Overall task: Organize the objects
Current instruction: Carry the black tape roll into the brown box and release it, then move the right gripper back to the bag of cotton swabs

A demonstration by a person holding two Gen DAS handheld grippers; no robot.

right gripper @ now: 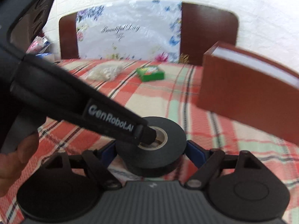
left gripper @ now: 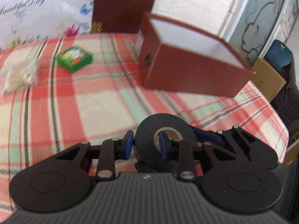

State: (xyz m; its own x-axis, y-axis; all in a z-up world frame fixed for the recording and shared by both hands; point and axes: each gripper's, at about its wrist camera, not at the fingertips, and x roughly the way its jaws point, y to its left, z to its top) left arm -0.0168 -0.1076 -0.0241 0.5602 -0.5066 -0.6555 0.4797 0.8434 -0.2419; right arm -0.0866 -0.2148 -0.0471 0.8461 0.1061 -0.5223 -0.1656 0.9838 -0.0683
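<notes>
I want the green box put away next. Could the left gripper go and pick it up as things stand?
Probably not yet: the left gripper is shut on the black tape roll. The checked cloth toward the green box looks bare.

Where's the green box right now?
The green box lies on the checked blanket, far left in the left wrist view, between the white bag and the brown box.

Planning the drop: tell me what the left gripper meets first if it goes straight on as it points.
Probably the brown box. The left gripper, shut on the black tape roll, aims slightly left of it; depth unclear.
</notes>
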